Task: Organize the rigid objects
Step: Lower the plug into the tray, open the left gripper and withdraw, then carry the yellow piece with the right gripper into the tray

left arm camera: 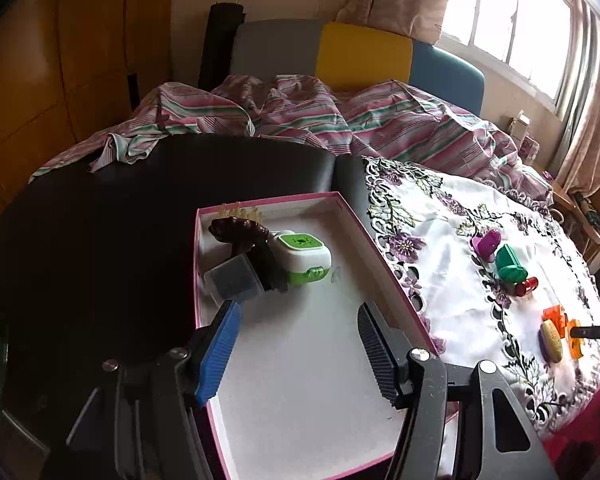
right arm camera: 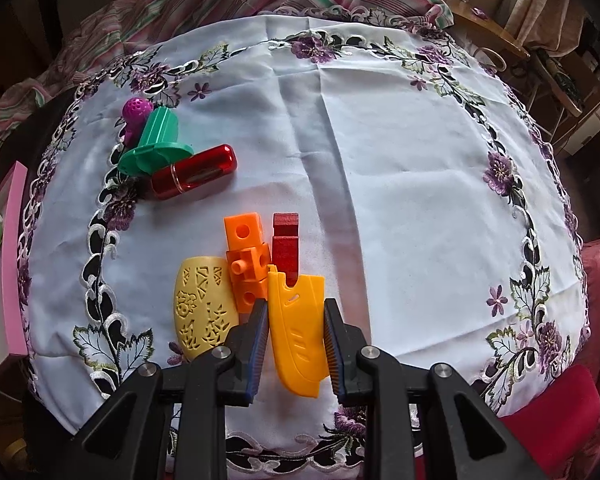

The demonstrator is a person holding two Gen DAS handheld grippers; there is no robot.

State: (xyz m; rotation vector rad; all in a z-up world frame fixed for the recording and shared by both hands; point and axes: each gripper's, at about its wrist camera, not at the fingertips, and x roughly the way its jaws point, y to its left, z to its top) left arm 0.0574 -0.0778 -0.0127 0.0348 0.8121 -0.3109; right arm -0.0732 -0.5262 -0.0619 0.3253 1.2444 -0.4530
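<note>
**Right tool clamps orange sheath; left tool empty above box**

Right tool (right arm camera: 296,338) grips the orange slotted sheath (right arm camera: 298,332), its lower end hidden between the pads, on the table (right arm camera: 380,160). Left tool (left arm camera: 300,344) stands apart, holding nothing. Pink-rimmed box (left arm camera: 380,248) contains, at 11 o'clock, a green-white case (left arm camera: 304,256) and indistinct dark items.

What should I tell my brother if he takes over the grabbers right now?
Left gripper: open, empty, over the pink-edged box.
Right gripper: shut on the orange sheath, low over the tablecloth.
Done: green-and-white case, dark brown item and grey box are in the box.
Left: sheath, yellow oval, orange blocks, red block, red tube, green piece, purple piece.
</note>
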